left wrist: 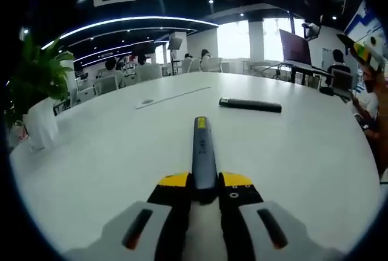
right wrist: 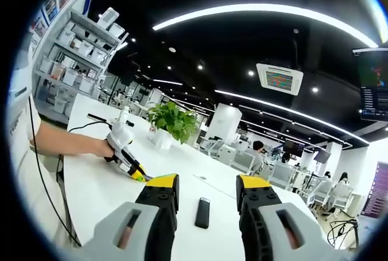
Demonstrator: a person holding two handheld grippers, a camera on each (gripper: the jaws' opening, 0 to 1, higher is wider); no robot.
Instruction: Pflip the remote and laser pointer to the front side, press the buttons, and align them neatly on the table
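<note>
In the left gripper view my left gripper [left wrist: 205, 182] is shut on a slim grey laser pointer [left wrist: 204, 152] with a yellow patch near its far end. The pointer sticks straight out ahead, low over the white table [left wrist: 109, 152]. A black remote [left wrist: 250, 105] lies flat on the table farther off, to the right. In the right gripper view my right gripper [right wrist: 208, 191] is open and raised above the table, with nothing between its jaws. The remote [right wrist: 202, 212] lies beyond them. The left gripper [right wrist: 124, 152] shows at the left, held by a hand.
A green plant in a white pot [left wrist: 39, 85] [right wrist: 170, 122] stands by the table's edge. Chairs and seated people ring the far side of the table. A person [left wrist: 367, 100] is at the right edge. Shelves [right wrist: 73, 49] line the wall, and a black cable [right wrist: 91, 126] crosses the tabletop.
</note>
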